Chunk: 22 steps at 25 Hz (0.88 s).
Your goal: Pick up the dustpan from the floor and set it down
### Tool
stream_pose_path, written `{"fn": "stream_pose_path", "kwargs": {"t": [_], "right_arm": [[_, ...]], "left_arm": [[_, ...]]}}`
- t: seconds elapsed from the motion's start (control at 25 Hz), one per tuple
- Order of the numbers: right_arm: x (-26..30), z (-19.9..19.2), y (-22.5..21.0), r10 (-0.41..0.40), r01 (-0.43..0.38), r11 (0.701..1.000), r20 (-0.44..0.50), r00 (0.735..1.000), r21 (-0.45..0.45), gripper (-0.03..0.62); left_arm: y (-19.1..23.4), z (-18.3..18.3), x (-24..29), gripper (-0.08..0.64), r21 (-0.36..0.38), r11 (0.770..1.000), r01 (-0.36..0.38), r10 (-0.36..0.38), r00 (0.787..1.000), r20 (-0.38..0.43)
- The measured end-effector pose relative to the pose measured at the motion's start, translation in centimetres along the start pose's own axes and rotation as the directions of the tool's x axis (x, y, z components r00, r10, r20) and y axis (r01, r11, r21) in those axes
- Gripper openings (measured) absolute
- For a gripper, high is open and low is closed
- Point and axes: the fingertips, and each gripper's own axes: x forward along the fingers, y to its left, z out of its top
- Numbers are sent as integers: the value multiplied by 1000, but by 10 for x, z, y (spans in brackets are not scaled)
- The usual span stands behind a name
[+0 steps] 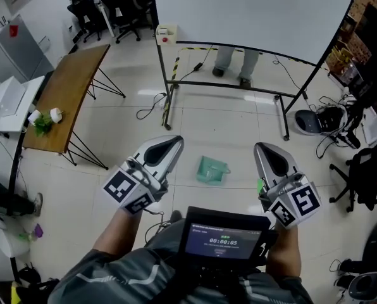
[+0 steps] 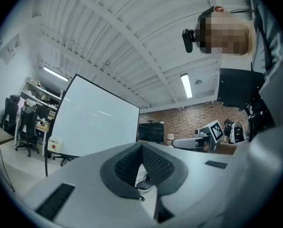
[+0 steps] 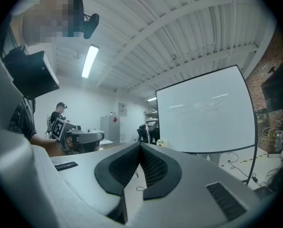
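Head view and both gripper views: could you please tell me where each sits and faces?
Head view: on the person's head, looking steeply down at the dustpan on the floor; shows both forearms, the left gripper and right gripper.
Left gripper view: rides on the left gripper, looking along its closed fingers toward the whiteboard; the person's torso shows at right.
Right gripper view: rides on the right gripper, along its closed fingers; torso at left.
Shared: both gripper views show the whiteboard and each other's gripper.
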Motion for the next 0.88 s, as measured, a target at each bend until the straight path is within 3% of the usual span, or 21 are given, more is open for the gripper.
{"fn": "stream_pose_path", "kwargs": {"t": [0.2, 0.4, 0.48, 0.76, 0.88], "right_arm": [[19, -13, -9, 13, -13, 1000, -33, 999, 1, 21], [46, -60, -35, 36, -35, 999, -86, 996, 14, 29], [56, -93, -49, 51, -47, 998, -122, 991, 29, 92], [89, -238, -101, 99, -88, 995, -264, 959, 55, 140], [98, -310, -114, 145, -135, 989, -343, 928, 53, 178]], "left_arm": [[15, -12, 14, 25, -17, 1000, 7, -7, 1000, -19], [37, -62, 40, 25, -35, 999, 20, -22, 997, -73], [47, -90, 52, 25, -48, 999, 15, -20, 995, -101], [84, -221, 95, 25, -103, 995, 13, -35, 976, -216], [98, -289, 111, 25, -133, 991, -2, -34, 962, -269]]}}
